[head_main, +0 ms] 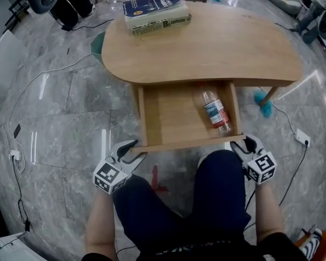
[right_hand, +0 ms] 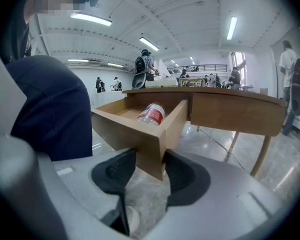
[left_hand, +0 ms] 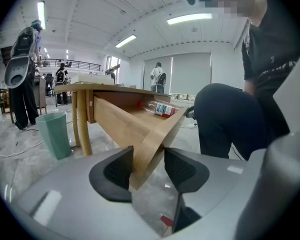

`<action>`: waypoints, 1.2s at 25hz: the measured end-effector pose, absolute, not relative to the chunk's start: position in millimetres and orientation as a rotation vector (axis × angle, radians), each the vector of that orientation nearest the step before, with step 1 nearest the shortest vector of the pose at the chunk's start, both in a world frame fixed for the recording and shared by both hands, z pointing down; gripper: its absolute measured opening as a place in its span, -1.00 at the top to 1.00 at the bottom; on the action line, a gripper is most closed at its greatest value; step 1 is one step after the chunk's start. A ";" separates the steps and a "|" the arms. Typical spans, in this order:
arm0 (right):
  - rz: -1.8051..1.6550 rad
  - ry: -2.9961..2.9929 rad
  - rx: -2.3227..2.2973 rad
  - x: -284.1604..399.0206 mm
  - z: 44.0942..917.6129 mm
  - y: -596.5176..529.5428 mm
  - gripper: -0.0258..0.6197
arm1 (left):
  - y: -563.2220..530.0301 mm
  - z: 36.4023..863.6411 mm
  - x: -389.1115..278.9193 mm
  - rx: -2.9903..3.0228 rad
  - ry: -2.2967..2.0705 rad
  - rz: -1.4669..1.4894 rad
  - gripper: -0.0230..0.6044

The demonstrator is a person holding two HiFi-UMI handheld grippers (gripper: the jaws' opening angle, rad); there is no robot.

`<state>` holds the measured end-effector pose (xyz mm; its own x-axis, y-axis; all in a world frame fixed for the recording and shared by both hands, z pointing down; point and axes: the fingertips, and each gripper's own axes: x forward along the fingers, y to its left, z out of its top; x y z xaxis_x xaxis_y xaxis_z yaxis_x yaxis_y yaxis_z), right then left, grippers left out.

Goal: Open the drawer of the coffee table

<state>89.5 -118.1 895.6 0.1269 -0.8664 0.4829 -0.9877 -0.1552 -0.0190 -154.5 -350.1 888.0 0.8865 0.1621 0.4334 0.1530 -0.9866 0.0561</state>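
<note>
Clamping front corners of the drawer (head_main: 174, 118), left gripper (head_main: 137, 150) on one, right gripper (head_main: 248, 143) on the other; drawn well out from under the coffee table (head_main: 206, 48), bottle (head_main: 216, 111) inside, bare floor (head_main: 70, 118) beside the table.

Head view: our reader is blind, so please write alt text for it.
The drawer of a coffee table stands pulled open, a plastic bottle lying inside. The left gripper and right gripper each clamp a front corner of it, and books rest on the table.
</note>
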 end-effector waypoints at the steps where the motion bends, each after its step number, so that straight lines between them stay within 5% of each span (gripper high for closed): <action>1: 0.566 -1.805 2.100 89.6 898.1 -117.9 0.35 | -350.1 889.8 -154.0 3.037 0.259 0.713 0.34; 18: 0.555 -1.885 2.144 88.7 867.2 -108.4 0.34 | -356.9 875.9 -164.9 3.039 0.250 0.615 0.35; 21: 0.549 -1.987 2.276 92.1 825.2 -103.2 0.36 | -363.6 871.6 -183.8 3.045 0.201 0.583 0.50; 24: 0.531 -2.038 2.381 101.9 790.1 -106.6 0.89 | -368.8 855.2 -198.0 3.044 0.125 0.542 0.87; 30: 0.447 -2.054 2.282 102.2 781.4 -142.2 0.92 | -375.0 810.4 -197.3 3.016 -0.004 0.392 0.91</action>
